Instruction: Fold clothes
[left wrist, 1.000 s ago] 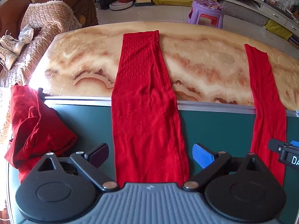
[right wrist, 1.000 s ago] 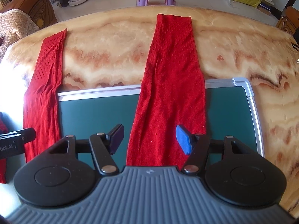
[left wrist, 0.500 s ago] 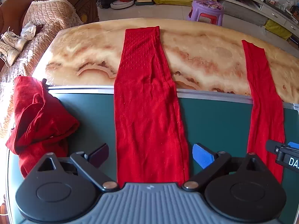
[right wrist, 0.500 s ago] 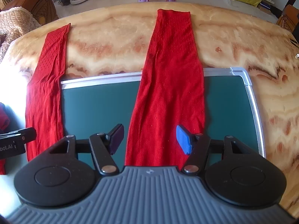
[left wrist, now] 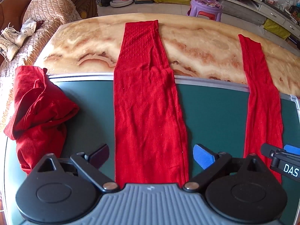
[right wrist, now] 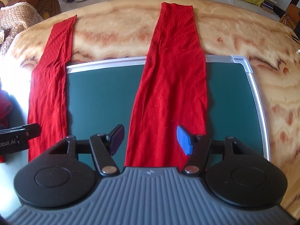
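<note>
red knit fabric is filling both views: we are looking at two long red legs of one garment, lying flat and stretching from the near edge of the green mat (left wrist: 215, 116) out over its silver frame onto the marbled table (left wrist: 196, 46).

we are holding the left gripper (left wrist: 151, 156) low over the near end of the left leg (left wrist: 148, 103), with its tongs spread wide apart. the dark pad (left wrist: 99, 154) is sitting just left of the cloth and the blue pad (left wrist: 203, 155) just right of it, so the leg is lying between them without being pinched. whether the pads are touching the mat we cannot tell.

we are holding the right gripper (right wrist: 151, 140) the same way over the right leg (right wrist: 172, 86), tongs apart and empty. its dark pad (right wrist: 117, 138) is sitting left of the cloth, while its blue pad (right wrist: 184, 139) is overlapping the leg's right part.

each wrist view is catching the other leg off to the side, with the other gripper's tip near its near end. the far ends of both legs are showing a dotted knit pattern.

a crumpled red garment (left wrist: 37, 108) is lying bunched at the left edge of the mat, well apart from the left leg. beyond the table, a purple stool (left wrist: 205, 7) is standing on the floor and a quilted sofa cover (left wrist: 50, 13) is lying at far left.
</note>
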`<state>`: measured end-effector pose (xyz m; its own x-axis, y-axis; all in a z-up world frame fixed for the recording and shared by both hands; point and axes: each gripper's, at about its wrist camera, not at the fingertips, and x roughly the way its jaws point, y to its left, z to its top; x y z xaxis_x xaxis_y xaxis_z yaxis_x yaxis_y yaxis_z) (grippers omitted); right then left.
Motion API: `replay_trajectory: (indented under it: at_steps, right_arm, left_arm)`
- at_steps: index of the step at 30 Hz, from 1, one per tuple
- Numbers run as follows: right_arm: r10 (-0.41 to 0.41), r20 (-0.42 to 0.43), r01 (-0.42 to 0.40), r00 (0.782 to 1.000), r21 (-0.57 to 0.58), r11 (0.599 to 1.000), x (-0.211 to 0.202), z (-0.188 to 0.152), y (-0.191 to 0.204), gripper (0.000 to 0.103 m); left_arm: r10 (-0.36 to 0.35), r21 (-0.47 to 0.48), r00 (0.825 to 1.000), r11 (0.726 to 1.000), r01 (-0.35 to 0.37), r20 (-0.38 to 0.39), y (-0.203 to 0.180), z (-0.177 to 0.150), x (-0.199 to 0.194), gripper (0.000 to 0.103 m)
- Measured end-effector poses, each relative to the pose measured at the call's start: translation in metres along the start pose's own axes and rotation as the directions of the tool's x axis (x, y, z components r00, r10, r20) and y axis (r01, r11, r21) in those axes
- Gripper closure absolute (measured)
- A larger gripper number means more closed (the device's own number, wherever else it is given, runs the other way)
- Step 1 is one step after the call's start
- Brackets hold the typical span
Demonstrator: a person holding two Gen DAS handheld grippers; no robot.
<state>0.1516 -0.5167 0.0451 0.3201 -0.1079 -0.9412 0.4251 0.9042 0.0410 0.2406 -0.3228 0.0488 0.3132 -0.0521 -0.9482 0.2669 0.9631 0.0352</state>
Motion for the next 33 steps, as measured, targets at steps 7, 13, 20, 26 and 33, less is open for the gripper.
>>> replay_trajectory:
  at_steps: [7,13,20,26,33]
  right_arm:
    - [0.007,-0.002,-0.007,1.000,-0.005,1.000,-0.004,-0.015,0.002,0.033]
    - [0.011,-0.006,-0.011,1.000,-0.005,1.000,-0.008,-0.030,0.000,0.033]
    - [0.018,-0.007,-0.018,1.000,0.004,1.000,-0.014,-0.047,-0.006,0.033]
    - [0.012,-0.002,-0.012,1.000,0.002,1.000,-0.016,-0.059,-0.008,0.033]
    - [0.027,0.000,-0.027,1.000,0.007,1.000,-0.015,-0.071,-0.008,0.033]
  left_arm:
    - [-0.010,0.001,1.000,1.000,0.010,-0.002,0.002,-0.018,-0.005,0.004]
    - [-0.014,0.016,1.000,1.000,0.014,0.006,0.000,-0.035,-0.012,0.004]
    - [-0.021,0.008,1.000,1.000,0.021,-0.001,0.003,-0.053,-0.014,0.004]
    - [-0.023,0.008,1.000,1.000,0.023,0.009,0.003,-0.064,-0.016,0.004]
    - [-0.022,0.041,0.999,0.999,0.021,0.041,-0.003,-0.073,-0.021,0.004]
